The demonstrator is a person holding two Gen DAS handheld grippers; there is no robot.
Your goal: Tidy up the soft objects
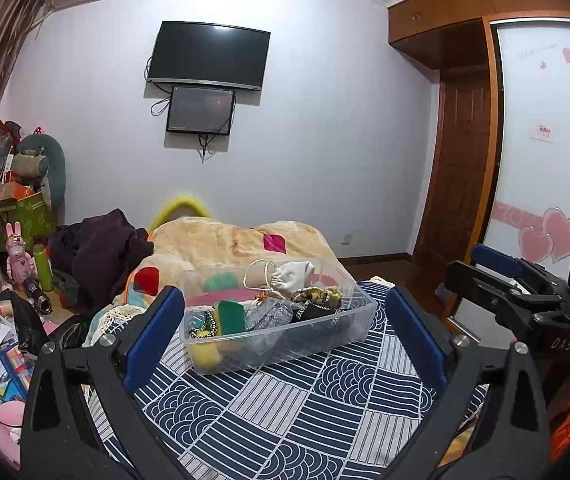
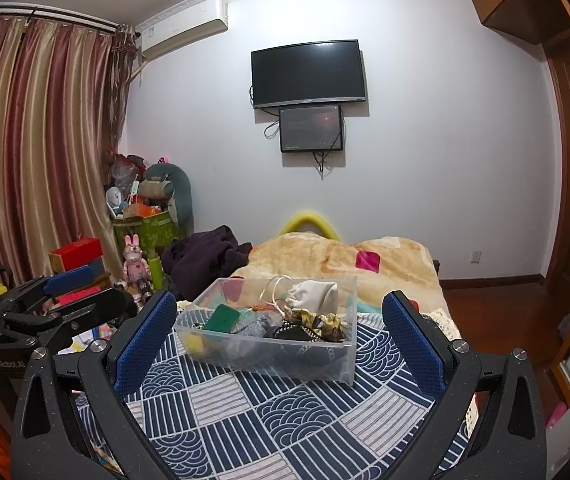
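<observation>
A clear plastic bin [image 1: 285,344] stands on the blue patterned bedspread [image 1: 285,412]. It holds a white drawstring pouch [image 1: 295,274], a green-and-yellow sponge [image 1: 231,314], a patterned scrunchie [image 1: 319,296] and other small soft items. My left gripper [image 1: 285,316] is open and empty, held above the bedspread just short of the bin. My right gripper [image 2: 279,320] is open and empty too, facing the same bin [image 2: 269,350] with the pouch [image 2: 313,296] inside. The right gripper also shows at the right of the left wrist view [image 1: 501,280].
A peach blanket [image 1: 237,244] and a dark heap of clothes [image 1: 97,248] lie behind the bin. Cluttered boxes, books and toys [image 1: 13,272] fill the floor at left. A wardrobe [image 1: 541,140] and door stand at right.
</observation>
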